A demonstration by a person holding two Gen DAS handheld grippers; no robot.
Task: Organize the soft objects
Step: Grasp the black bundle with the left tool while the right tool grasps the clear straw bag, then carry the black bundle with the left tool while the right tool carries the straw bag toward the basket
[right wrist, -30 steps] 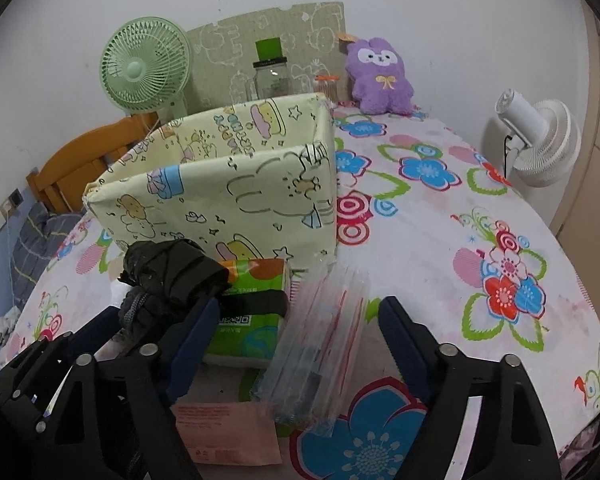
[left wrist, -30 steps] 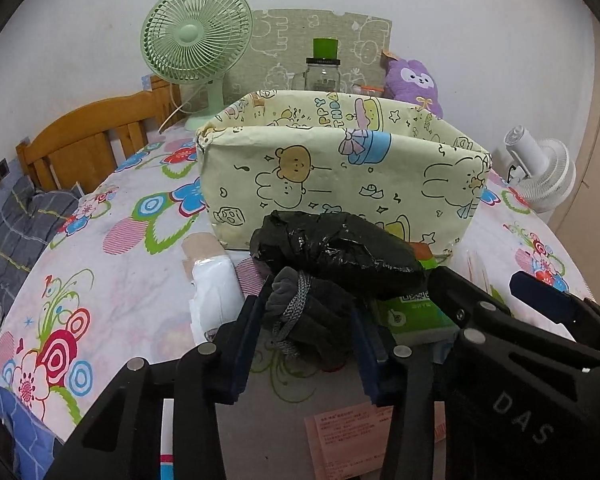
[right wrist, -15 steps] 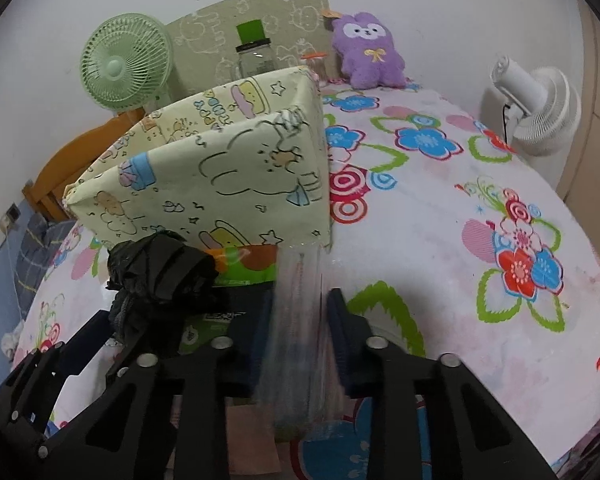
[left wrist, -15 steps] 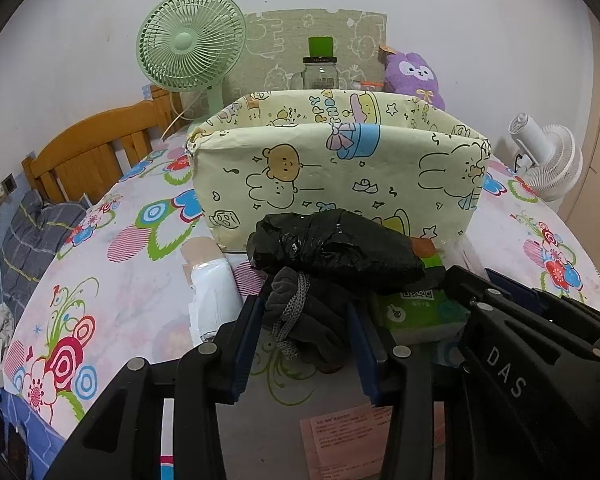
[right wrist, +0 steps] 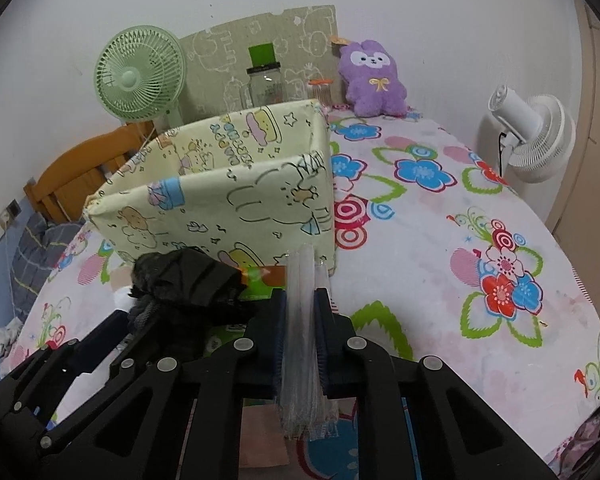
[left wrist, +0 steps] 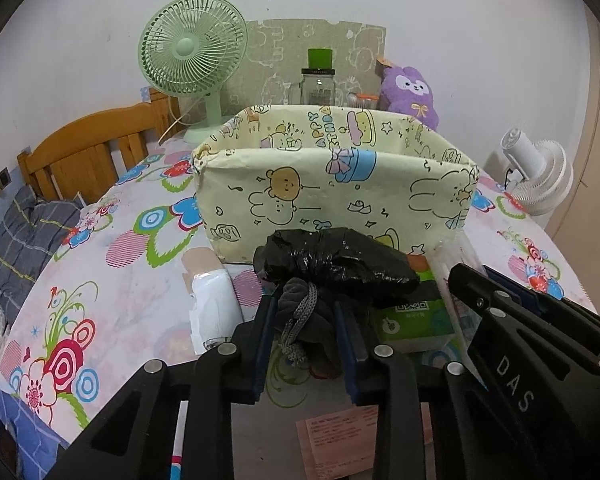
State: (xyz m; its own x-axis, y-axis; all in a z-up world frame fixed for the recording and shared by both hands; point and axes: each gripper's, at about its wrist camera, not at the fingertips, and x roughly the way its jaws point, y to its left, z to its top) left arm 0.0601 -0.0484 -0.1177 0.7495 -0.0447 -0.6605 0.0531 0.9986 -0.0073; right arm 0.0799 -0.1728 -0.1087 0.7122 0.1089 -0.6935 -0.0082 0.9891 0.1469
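Here both grippers are closed on soft things in front of the cartoon box, probably their destination: the left gripper pinches a grey glove, the right gripper what seems a clear bag bundle

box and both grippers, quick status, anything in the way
Left gripper shut on grey glove. Right gripper shut on clear bag. Box open, looks empty. Black bag sits between glove and box.

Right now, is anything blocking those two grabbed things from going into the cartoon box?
Only the box's front wall to clear. The black bag rests on the grey glove, so may shift. The clear pack has an open path.
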